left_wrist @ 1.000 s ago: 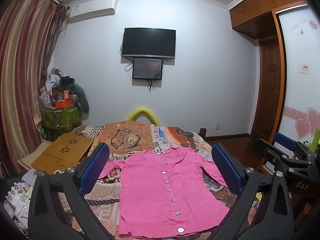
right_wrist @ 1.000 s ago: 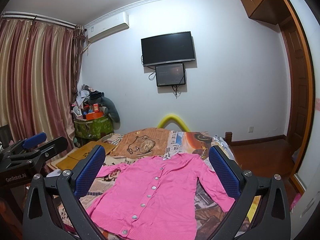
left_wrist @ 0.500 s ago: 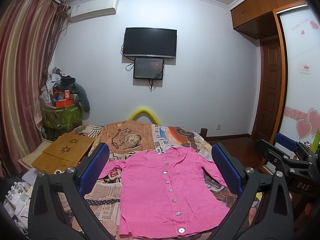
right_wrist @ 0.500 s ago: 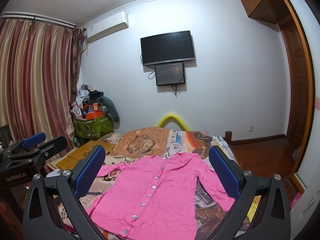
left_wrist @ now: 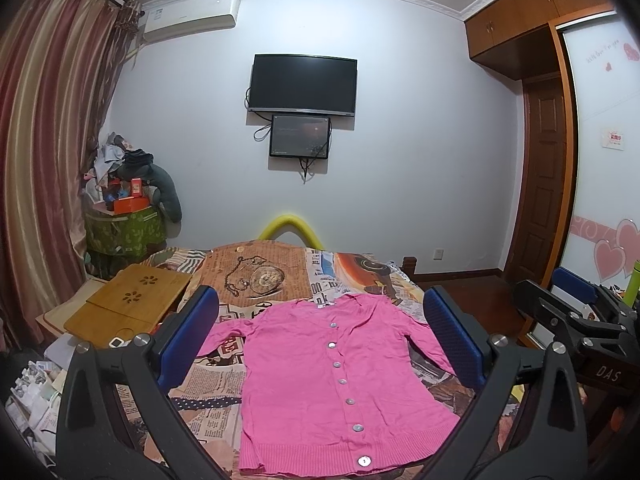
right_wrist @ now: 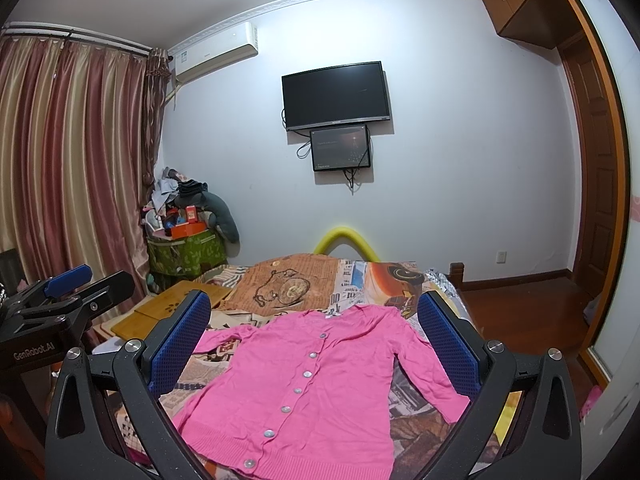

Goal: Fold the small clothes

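A pink buttoned cardigan [left_wrist: 332, 376] lies flat and face up on the bed, sleeves spread to both sides, hem nearest me. My left gripper [left_wrist: 320, 312] hovers open above and short of it, blue pads wide apart, nothing held. In the right wrist view the same cardigan [right_wrist: 320, 384] lies spread out, and my right gripper [right_wrist: 314, 316] also stands open and apart from the cloth. The right gripper's body [left_wrist: 576, 328] shows at the right edge of the left wrist view; the left gripper's body [right_wrist: 60, 304] shows at the left of the right wrist view.
The bed carries a newspaper-print cover [left_wrist: 256, 276]. A wooden lap table [left_wrist: 132, 304] lies at its left, with clutter on the floor below. A yellow foam arc [left_wrist: 292, 228] rises behind the bed. Curtains hang at left; a wooden door [right_wrist: 600, 200] and wood floor are at right.
Both views have shifted very slightly; the cardigan lies as before and both grippers stay open.
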`<state>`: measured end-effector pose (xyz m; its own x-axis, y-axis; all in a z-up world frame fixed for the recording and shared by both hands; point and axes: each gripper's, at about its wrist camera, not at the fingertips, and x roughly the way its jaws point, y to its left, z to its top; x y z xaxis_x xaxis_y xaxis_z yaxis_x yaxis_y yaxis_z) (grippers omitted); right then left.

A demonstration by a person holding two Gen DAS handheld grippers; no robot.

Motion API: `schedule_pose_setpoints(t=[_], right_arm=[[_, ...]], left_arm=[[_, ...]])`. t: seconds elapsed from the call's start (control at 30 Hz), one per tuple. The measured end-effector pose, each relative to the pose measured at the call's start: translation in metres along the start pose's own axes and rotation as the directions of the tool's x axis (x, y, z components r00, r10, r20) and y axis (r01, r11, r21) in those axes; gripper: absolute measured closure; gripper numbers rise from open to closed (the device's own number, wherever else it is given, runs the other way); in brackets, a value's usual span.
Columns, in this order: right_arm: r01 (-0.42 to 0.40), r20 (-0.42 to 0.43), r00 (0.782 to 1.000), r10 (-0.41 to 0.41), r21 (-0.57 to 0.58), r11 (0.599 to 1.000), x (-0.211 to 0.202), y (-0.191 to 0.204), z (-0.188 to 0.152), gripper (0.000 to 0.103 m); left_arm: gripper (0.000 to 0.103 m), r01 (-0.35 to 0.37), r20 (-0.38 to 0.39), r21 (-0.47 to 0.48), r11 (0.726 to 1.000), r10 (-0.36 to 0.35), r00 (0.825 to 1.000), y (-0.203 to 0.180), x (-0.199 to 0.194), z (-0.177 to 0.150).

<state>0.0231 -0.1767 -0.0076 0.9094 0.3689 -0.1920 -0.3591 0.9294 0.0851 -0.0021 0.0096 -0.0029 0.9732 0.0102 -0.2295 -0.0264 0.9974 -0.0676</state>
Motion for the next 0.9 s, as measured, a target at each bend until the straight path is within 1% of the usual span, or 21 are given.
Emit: schedule_pose_setpoints(t=[0.37, 0.63, 0.77, 0.9], right_arm=[[-0.001, -0.009, 1.0, 0.001, 0.003, 1.0, 0.004, -0.001, -0.002, 0.0], [-0.003, -0.026, 1.0, 0.003, 0.007, 1.0, 0.011, -0.004, -0.004, 0.0], [-0.002, -0.046, 0.999, 0.002, 0.009, 1.0, 0.019, -0.005, -0.005, 0.0], [0.002, -0.077, 0.997, -0.002, 0.003, 1.0, 0.033, -0.007, -0.01, 0.0]], left_arm=[[0.0, -0.012, -0.009, -0.009, 1.0, 0.012, 1.0, 0.004, 0.003, 0.002], [0.0, -0.025, -0.019, -0.016, 1.0, 0.025, 0.999, 0.002, 0.013, 0.0], [0.0, -0.033, -0.041, -0.025, 0.999, 0.032, 0.999, 0.009, 0.027, -0.001], [0.0, -0.063, -0.079, -0.041, 0.997, 0.06, 0.995, 0.025, 0.051, -0.003]])
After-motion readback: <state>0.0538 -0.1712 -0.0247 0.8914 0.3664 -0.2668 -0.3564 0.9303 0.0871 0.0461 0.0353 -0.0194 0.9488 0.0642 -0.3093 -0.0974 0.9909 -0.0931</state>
